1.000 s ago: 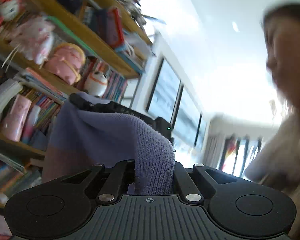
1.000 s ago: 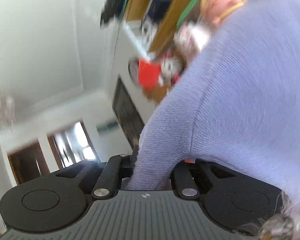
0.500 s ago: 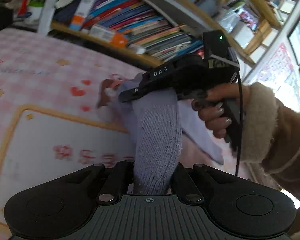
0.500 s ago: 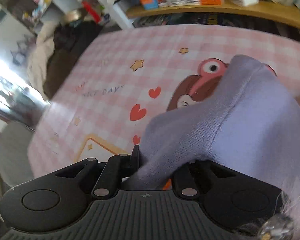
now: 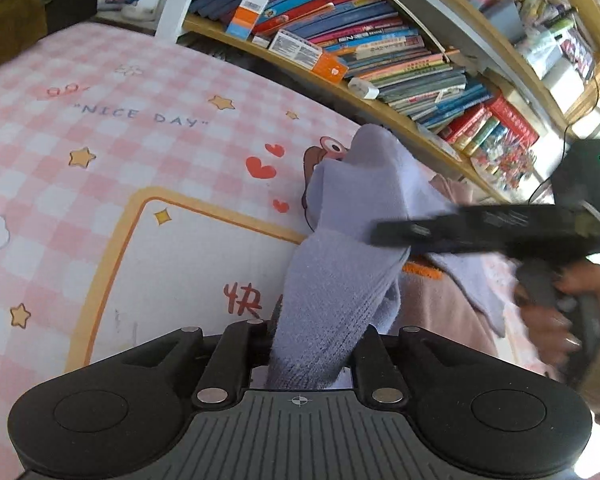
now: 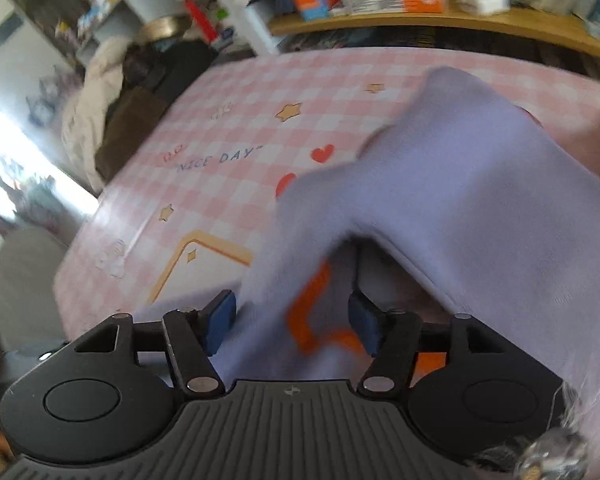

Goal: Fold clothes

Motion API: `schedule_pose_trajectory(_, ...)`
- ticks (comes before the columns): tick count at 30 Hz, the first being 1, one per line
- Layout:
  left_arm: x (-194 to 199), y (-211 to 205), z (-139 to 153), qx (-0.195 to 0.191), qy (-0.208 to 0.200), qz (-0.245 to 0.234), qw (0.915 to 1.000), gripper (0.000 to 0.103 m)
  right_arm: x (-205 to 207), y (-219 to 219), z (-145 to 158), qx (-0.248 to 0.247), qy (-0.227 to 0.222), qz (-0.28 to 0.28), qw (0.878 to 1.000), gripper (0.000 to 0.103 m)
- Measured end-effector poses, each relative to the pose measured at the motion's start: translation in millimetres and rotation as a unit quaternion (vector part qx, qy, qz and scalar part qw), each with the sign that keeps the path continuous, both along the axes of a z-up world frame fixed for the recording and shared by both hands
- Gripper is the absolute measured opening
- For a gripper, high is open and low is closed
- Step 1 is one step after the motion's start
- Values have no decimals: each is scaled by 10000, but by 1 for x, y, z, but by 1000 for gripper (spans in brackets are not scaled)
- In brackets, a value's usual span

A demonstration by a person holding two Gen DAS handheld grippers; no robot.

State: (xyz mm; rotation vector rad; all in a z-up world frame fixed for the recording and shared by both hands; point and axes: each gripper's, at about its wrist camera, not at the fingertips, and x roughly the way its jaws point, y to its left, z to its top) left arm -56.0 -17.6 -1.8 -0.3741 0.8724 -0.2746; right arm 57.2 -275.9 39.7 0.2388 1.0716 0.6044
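Lavender knit garment (image 5: 352,216) over pink checked tablecloth (image 5: 100,128), 12 o'clock.
We see the left gripper (image 5: 312,344) clamped on its knit edge; the right gripper (image 6: 292,320) has jaws apart, fabric loose between them.

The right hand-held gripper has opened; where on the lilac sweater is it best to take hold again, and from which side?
Judging from the right wrist view, best the hemmed edge arching just ahead of the open right hand-held gripper, approached straight from the near side: it is raised, thin and faces the pads. The left hand-held gripper holds the lilac sweater.
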Motion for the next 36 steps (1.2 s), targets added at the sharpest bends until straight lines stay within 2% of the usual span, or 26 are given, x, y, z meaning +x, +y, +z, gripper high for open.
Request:
schedule_pose_trajectory(2,-4,-6,8,236,-130,-21,9996,29,-19,-25,0,117,53,-218,9997,61)
schedule_pose_trajectory(7,-17,-20,26,740,-445,-26,9963,43,-59,-76,-8,-134,146,-535,9984,61)
schedule_pose_trajectory(9,-24,-27,32,925,-552,-13,9942,54,-71,-97,-16,-131,266,-697,9971,61)
schedule_pose_trajectory(12,-33,-38,39,1166,-696,-68,9907,58,-82,-123,-23,74,394,-939,9948,61)
schedule_pose_trajectory(15,-37,-49,39,1370,-731,-73,9878,59,-87,-139,-22,217,354,-1156,9924,61)
schedule_pose_trajectory(19,-42,-61,40,1531,-768,-113,9852,59,-88,-157,-14,-129,50,-1461,9892,61)
schedule_pose_trajectory(21,-43,-65,39,1677,-793,-135,9825,59,-86,-175,-14,-188,13,-1828,9830,61)
schedule_pose_trajectory(25,-44,-63,31,1768,-648,-78,9821,59,-82,-212,-20,-406,108,-2530,9666,51)
schedule_pose_trajectory(30,-44,-63,26,1815,-516,-71,9820,59,-73,-207,-30,-1033,-22,-2374,9659,49)
schedule_pose_trajectory(32,-43,-64,24,1847,-475,-87,9816,59,-73,-202,-33,-1201,-215,-2212,9676,49)
schedule_pose_trajectory(36,-42,-68,20,1900,-396,-151,9809,59,-69,-200,-37,-1152,-353,-2237,9672,48)
